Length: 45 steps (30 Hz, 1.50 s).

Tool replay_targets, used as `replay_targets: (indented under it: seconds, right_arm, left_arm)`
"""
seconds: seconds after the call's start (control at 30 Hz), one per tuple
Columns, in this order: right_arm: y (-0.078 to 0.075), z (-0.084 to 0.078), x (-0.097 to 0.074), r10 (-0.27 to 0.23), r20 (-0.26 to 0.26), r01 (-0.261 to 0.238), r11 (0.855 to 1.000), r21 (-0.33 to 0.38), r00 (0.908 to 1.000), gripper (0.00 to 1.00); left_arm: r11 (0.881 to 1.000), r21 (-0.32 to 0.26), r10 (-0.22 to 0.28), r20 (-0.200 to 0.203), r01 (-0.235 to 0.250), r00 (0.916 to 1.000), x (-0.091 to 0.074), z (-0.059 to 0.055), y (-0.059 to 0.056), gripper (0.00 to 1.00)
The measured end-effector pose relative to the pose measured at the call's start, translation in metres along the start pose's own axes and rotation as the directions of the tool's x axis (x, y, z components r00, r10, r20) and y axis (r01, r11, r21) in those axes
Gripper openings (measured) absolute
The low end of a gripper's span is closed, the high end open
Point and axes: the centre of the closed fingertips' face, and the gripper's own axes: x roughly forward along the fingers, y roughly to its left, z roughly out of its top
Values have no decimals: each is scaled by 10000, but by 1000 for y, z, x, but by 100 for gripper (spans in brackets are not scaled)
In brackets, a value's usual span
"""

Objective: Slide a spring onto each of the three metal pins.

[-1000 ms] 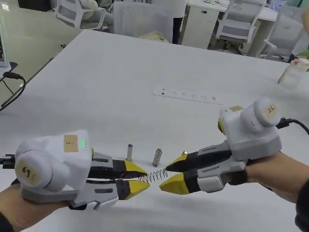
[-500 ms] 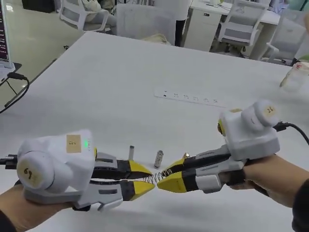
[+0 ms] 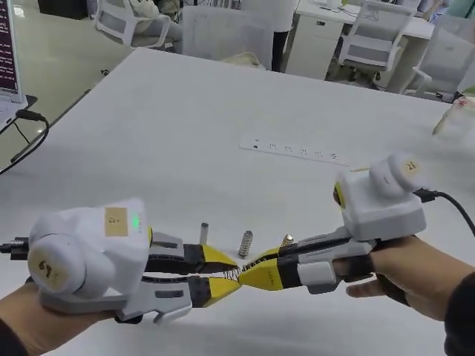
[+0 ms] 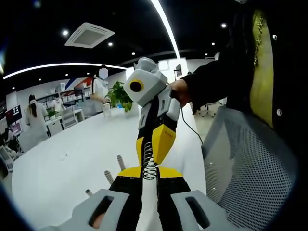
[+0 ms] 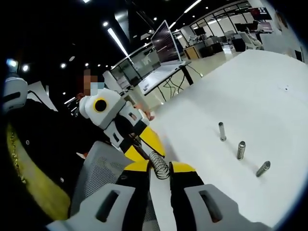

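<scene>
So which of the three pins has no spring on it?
The leftmost pin in the head view: its shaft is smooth and bare, while the middle pin and the right pin look coil-wrapped.

There are three pins (image 5: 222,131) (image 5: 241,150) (image 5: 263,168), at least two springs (image 4: 150,161) (image 3: 245,243), two grippers (image 3: 228,277) (image 3: 251,275), one power strip (image 3: 293,148).

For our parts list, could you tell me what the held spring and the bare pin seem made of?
The spring looks like thin steel wire, shiny grey coils. The bare pin seems solid metal, smooth dull silver with a pale sheen.
</scene>
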Motion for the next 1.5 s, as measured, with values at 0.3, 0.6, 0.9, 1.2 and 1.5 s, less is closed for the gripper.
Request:
replay_targets:
  seconds: [0.3,0.6,0.9,1.2,1.5]
  right_arm:
    - [4,1,4,-849,-885,756,9917,-1038,9924,9]
    - [-2,7,9,-2147,-1584,1982,9736,-1132,9638,9]
    - [-10,12,12,-3149,-2156,2981,9485,-1073,9243,9]
    - [-13,6,10,-3597,-2775,3315,9323,-1444,8909,9]
    - [-15,0,9,-3506,-3178,3165,9358,-1553,8809,8]
  left_arm:
    - [9995,328,-27,-364,39,9993,5,-5,-2,2]
    - [9993,254,274,-444,-263,9986,5,-7,6,2]
    - [9963,435,766,-484,-745,9959,7,-7,14,2]
    - [9936,813,843,-638,-791,9944,11,-10,13,2]
    - [9927,974,781,-759,-706,9940,15,-13,10,3]
